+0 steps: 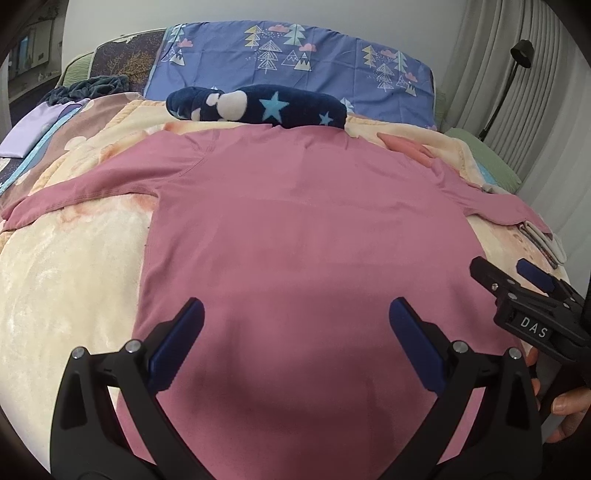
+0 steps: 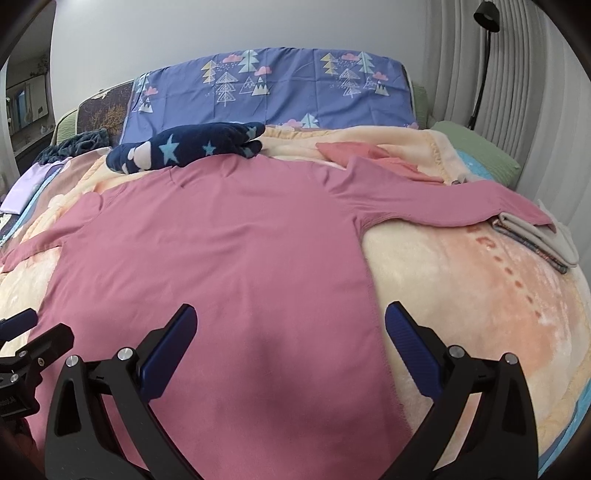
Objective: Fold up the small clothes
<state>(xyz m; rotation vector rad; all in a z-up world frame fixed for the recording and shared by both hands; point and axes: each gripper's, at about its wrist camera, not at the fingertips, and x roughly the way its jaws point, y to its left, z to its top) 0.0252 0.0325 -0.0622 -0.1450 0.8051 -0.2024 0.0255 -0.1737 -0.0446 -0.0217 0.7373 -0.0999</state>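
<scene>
I see a bed (image 2: pixel 461 295) under a cream blanket, a blue tree-print pillow (image 2: pixel 273 88) against the plain grey wall (image 2: pixel 184 33). On my right hang pale curtains (image 2: pixel 524 92) beside a black lamp (image 2: pixel 484 55).

Pink shirt (image 2: pixel 221 266) spread flat on blanket (image 2: pixel 461 295), right gripper (image 2: pixel 291 332) fingers apart

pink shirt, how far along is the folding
Done: the pink shirt lies spread flat on the blanket, both sleeves out to the sides. In hand: nothing; the left gripper and right gripper are open above its lower part. Left: every fold, since no sleeve or hem is turned in.
</scene>
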